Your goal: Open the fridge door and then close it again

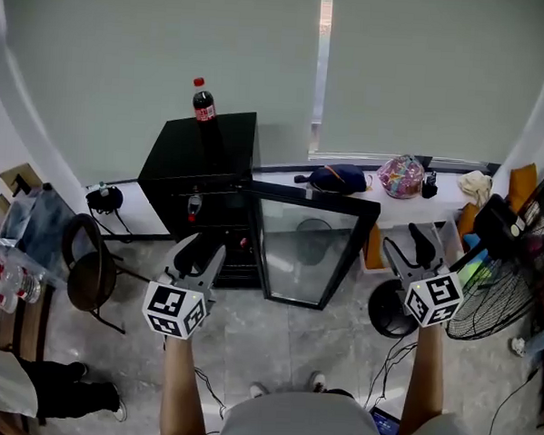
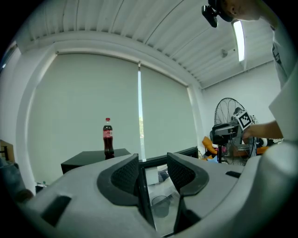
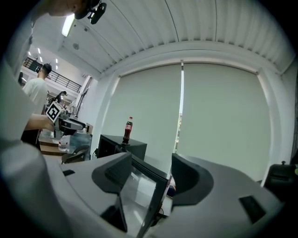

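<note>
A black mini fridge stands against the wall with a cola bottle on its top. Its glass door is swung wide open to the right. My left gripper hovers in front of the fridge's open front, jaws apart, nothing between them. My right gripper hangs to the right of the door's free edge, also open and holding nothing. In the left gripper view the door shows at a distance through the gripper. The right gripper view frames the door and the bottle.
A dark chair stands left of the fridge beside a table with water bottles. A floor fan stands at the right. Bags and a pink bundle lie on the low white sill. Cables trail on the floor.
</note>
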`<state>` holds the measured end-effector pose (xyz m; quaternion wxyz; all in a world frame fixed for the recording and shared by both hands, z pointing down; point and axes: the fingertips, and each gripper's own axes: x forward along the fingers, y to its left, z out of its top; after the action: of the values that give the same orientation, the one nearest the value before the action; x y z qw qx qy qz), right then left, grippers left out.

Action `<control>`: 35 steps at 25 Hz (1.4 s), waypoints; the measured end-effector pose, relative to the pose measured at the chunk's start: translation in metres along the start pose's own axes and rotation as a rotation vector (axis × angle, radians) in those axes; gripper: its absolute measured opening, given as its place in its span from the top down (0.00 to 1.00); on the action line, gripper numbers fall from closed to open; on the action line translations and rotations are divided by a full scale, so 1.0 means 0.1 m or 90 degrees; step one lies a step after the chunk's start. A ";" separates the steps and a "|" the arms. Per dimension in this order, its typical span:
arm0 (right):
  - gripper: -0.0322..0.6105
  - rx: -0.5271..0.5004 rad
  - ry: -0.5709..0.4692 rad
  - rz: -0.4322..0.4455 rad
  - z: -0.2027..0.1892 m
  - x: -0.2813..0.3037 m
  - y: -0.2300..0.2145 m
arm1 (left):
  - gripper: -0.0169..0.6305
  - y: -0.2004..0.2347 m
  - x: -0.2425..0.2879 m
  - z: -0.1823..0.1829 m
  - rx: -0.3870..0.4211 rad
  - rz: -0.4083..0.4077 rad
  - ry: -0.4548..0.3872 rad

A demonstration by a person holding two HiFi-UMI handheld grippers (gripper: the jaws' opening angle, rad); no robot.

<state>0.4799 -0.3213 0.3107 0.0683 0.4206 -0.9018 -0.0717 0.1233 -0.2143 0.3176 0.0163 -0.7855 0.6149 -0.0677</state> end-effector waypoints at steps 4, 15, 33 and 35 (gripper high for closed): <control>0.54 -0.006 0.015 -0.001 -0.06 0.04 -0.01 | 0.70 0.06 0.07 0.01 -0.003 0.001 -0.003; 0.54 0.027 0.053 0.072 -0.47 0.48 -0.21 | 0.70 -0.34 0.79 -0.11 -0.004 -0.108 0.050; 0.46 0.134 0.075 0.324 -1.07 1.45 -0.50 | 0.70 -1.50 2.24 -1.13 -0.082 -0.180 0.161; 0.46 0.140 0.071 0.335 -1.10 1.45 -0.49 | 0.70 -1.57 2.25 -1.21 -0.084 -0.176 0.166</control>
<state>0.4445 -0.4723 0.4188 0.0880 0.1807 -0.9771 0.0701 0.3117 -0.3868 0.4737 -0.1244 -0.8464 0.5013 -0.1299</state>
